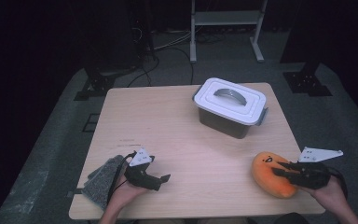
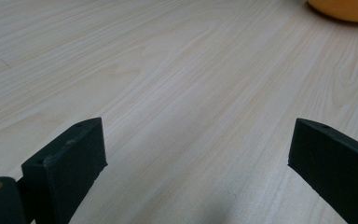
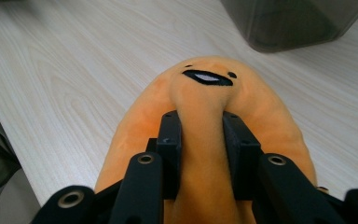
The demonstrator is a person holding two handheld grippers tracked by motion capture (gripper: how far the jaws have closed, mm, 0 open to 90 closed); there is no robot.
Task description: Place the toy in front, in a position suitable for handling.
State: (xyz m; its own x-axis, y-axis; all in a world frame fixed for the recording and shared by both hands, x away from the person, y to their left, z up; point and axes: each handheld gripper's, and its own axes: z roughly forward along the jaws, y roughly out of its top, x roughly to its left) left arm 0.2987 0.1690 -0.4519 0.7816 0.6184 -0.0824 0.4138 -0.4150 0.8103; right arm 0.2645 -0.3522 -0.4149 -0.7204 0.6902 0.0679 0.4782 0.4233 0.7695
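Note:
An orange plush toy with a black mouth and small eyes lies near the table's front right corner. My right gripper comes in from the right and pinches a raised fold of the plush between its two black jaws; the fabric bulges up between the pads. The left gripper rests low over the wood near the front left, jaws wide apart with bare tabletop between them. An edge of the orange plush shows at the top right of the left gripper view.
A lidded container with a white lid, grey handle and dark translucent body stands at the back right of the table; its base rises beyond the plush. A grey cloth lies at the front left edge, beside the left hand.

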